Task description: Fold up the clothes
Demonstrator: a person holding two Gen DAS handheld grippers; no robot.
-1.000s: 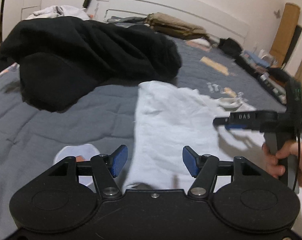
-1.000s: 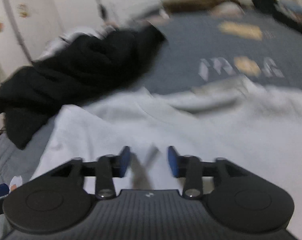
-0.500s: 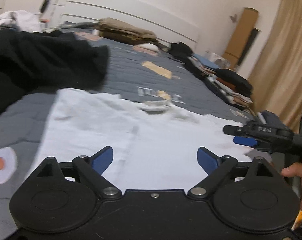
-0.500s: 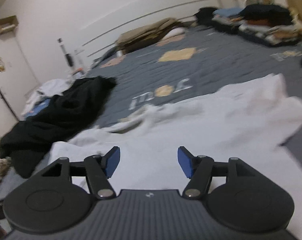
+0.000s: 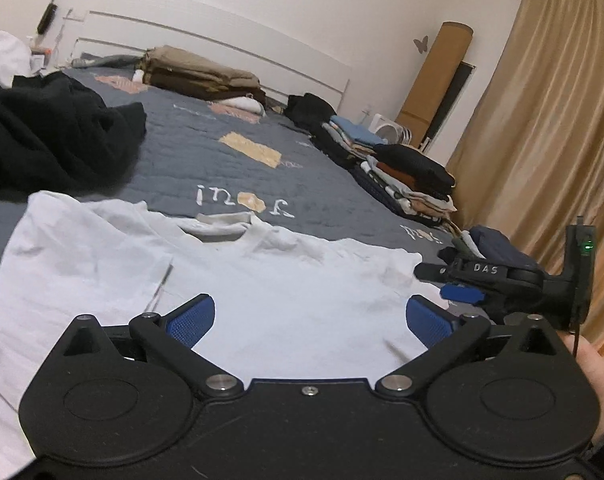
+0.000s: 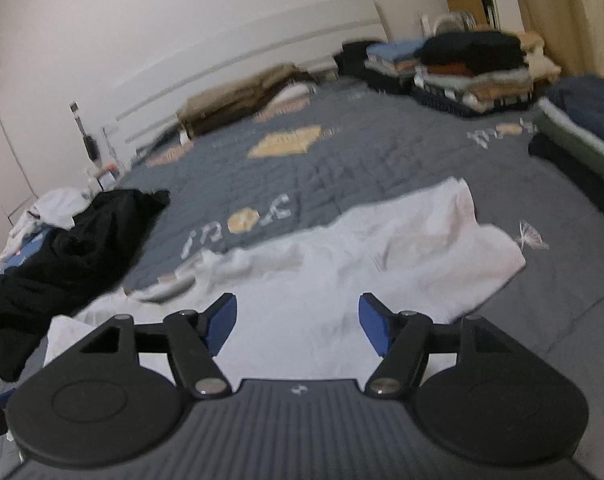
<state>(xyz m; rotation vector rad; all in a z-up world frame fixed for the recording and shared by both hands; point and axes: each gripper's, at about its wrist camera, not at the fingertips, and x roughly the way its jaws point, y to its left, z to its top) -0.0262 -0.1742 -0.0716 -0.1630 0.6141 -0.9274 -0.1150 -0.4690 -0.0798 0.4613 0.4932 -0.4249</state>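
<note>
A shirt (image 5: 286,296) lies spread on the near part of the bed (image 5: 230,168). A heap of clothes (image 5: 50,136) sits to its far left, folded stacks (image 5: 405,176) line the far right edge, and a folded pile (image 5: 198,74) rests by the headboard (image 5: 222,48).

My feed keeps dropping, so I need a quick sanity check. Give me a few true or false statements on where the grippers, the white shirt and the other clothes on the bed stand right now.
1. The left gripper is shut on the white shirt. False: its jaws stand wide apart with nothing between them.
2. The right gripper is open. True.
3. The white shirt lies spread on the grey bedspread, collar toward the headboard. True.
4. The black garment lies on top of the white shirt. False: it is heaped beside it, on the left.
5. Folded stacks sit along the bed's right edge. True.
</note>
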